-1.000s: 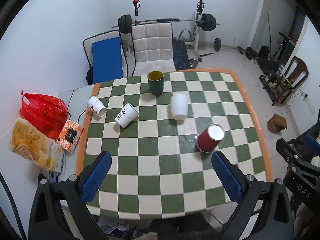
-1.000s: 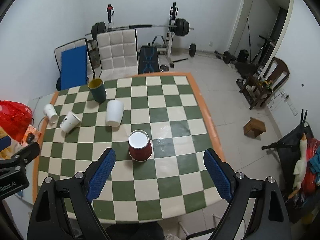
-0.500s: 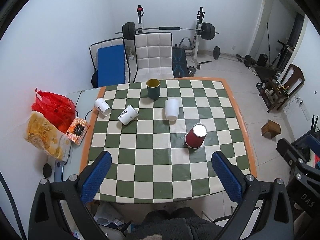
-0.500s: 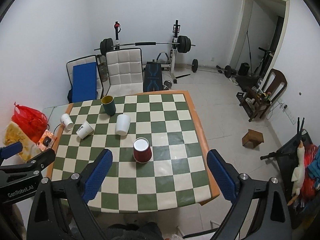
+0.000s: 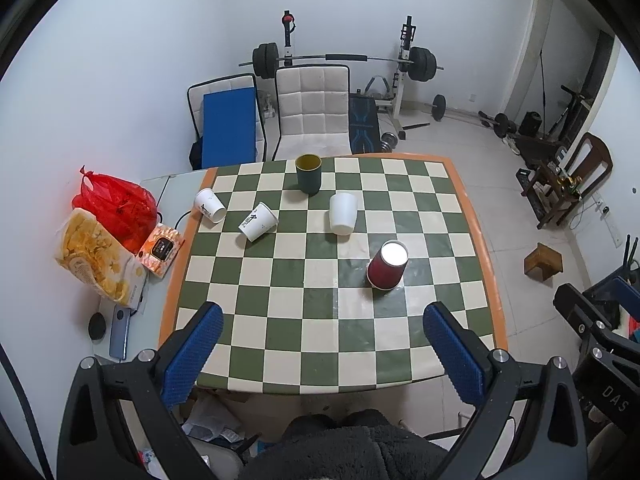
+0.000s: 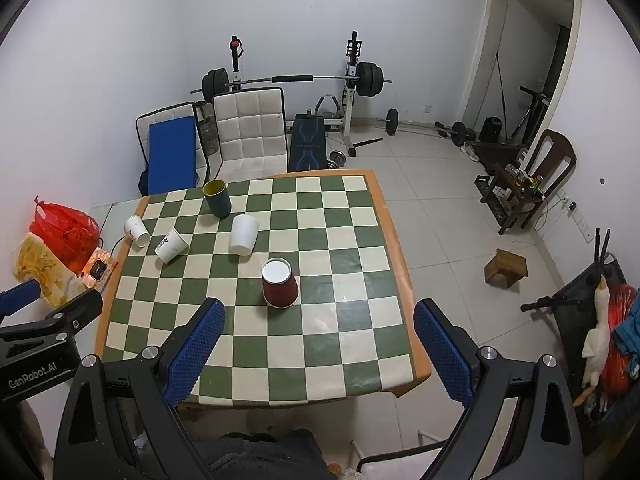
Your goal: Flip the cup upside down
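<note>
Red cup (image 5: 387, 265) is sitting rim-down (flip looks done), so I'm pulling both tongs, left (image 5: 326, 354) and right (image 6: 320, 350), back, spread and empty.

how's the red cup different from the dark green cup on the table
The red cup stands upside down, its white base facing up; the dark green cup stands upright with its open mouth up and a yellowish inside showing. The red cup sits nearer the grippers, toward the right side of the checkered table; the dark green cup sits at the far edge by the white chair. Both stand on the table, untouched by either gripper.
</note>
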`<action>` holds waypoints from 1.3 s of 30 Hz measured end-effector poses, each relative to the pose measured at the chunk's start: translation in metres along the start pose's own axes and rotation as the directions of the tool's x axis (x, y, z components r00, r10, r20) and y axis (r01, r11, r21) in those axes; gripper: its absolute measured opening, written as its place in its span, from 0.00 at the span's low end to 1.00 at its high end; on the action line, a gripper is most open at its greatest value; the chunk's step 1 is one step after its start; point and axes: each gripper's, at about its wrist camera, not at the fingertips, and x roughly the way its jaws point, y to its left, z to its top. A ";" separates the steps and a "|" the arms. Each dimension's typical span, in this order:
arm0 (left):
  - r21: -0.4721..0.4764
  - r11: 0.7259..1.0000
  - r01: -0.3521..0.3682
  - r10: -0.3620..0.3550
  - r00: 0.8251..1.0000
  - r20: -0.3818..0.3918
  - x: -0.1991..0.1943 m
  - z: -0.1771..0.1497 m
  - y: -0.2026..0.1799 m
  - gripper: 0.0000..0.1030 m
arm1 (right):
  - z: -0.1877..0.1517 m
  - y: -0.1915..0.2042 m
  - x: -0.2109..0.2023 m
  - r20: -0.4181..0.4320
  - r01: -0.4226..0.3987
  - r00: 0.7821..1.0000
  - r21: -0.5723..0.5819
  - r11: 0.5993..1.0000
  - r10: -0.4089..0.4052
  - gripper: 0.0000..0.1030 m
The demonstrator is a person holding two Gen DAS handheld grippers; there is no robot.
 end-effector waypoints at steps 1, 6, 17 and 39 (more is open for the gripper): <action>0.000 1.000 -0.002 0.002 1.000 0.001 -0.001 0.000 -0.001 0.99 | 0.000 0.000 0.000 0.001 -0.003 1.000 0.002 1.000 0.003 0.95; -0.005 1.000 0.001 -0.001 1.000 0.002 -0.002 -0.001 -0.002 1.00 | 0.000 -0.005 -0.003 0.005 -0.014 1.000 -0.010 1.000 0.014 0.95; -0.010 1.000 -0.017 0.017 1.000 0.008 -0.011 -0.003 -0.010 0.99 | 0.005 -0.007 0.000 -0.003 -0.045 0.999 -0.013 0.999 0.045 0.95; -0.012 1.000 -0.020 0.020 1.000 0.005 -0.013 -0.003 -0.012 0.99 | 0.005 -0.007 -0.005 0.003 -0.063 0.998 -0.024 0.998 0.064 0.95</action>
